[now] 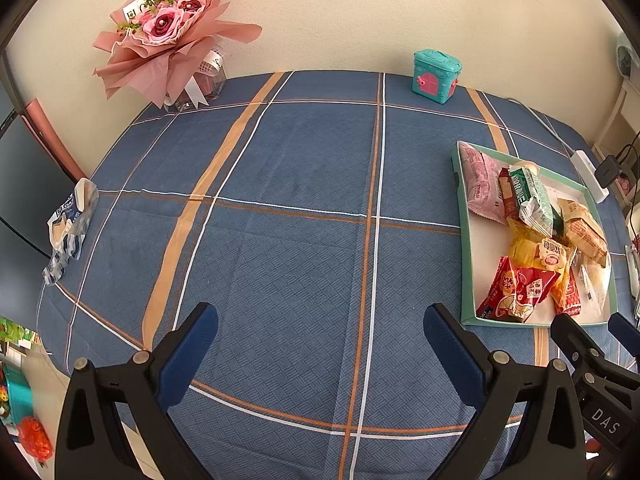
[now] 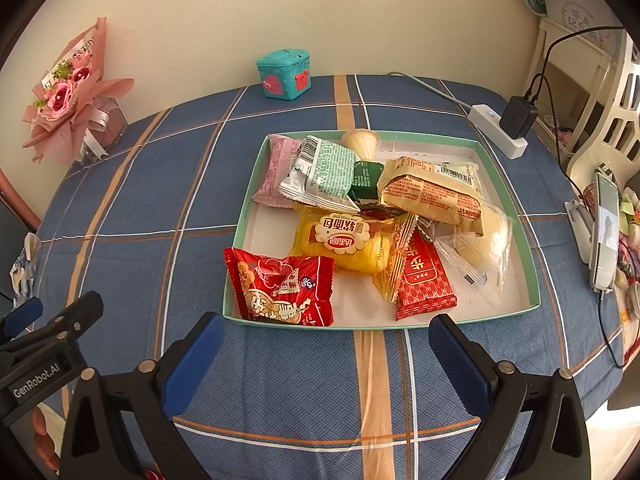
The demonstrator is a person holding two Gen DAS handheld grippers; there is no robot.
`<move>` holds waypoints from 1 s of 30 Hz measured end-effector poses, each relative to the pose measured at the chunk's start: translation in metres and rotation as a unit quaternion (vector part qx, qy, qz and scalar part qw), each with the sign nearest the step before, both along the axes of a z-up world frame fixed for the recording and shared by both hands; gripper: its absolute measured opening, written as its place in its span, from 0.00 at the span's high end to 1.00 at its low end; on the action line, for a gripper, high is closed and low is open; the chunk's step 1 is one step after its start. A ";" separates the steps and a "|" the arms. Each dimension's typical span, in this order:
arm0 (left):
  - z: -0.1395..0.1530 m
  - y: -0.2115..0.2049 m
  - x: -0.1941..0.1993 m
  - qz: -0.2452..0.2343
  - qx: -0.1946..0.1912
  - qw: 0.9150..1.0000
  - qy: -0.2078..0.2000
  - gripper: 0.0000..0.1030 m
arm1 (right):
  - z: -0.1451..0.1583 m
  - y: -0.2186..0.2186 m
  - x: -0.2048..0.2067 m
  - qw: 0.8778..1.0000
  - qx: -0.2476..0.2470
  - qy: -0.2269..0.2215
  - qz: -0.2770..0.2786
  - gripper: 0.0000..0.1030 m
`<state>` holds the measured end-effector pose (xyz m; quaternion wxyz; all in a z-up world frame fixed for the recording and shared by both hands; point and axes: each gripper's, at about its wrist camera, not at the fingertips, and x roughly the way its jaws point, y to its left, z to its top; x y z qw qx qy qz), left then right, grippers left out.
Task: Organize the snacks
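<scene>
A shallow mint-rimmed tray [image 2: 496, 168] [image 1: 466, 264] sits on the blue plaid tablecloth, holding several snack packs. Among them are a red pack [image 2: 282, 290] [image 1: 516, 292] at the near left corner, a yellow cake pack [image 2: 348, 244], a red patterned pack [image 2: 424, 280], a green-white pack [image 2: 324, 174], a pink pack [image 2: 276, 172] and an orange-printed pack [image 2: 432, 192]. My right gripper [image 2: 326, 356] stands open just in front of the tray, empty. My left gripper [image 1: 320, 344] is open over bare cloth, left of the tray, empty.
A pink bouquet [image 1: 168, 28] and a teal toy box [image 1: 436, 76] stand by the back wall. A crumpled wrapper [image 1: 70, 224] lies at the table's left edge. A power strip with a charger [image 2: 504, 128] and a phone on a stand [image 2: 604, 232] are at the right.
</scene>
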<state>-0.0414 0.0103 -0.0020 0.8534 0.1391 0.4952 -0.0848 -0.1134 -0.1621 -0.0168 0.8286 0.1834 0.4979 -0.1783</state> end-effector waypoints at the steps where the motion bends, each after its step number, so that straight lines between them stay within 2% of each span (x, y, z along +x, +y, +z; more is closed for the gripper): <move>1: 0.000 0.000 0.000 0.000 0.000 1.000 0.000 0.01 | 0.000 0.000 0.000 1.000 0.000 0.000 0.000 0.00; 19: -0.001 0.001 0.001 0.006 0.012 1.000 0.002 0.01 | 0.000 0.000 0.001 1.000 0.000 0.000 -0.001 0.00; 30: 0.005 -0.004 -0.004 -0.001 0.015 1.000 -0.013 0.01 | 0.000 0.000 0.001 1.000 0.001 0.001 0.000 0.00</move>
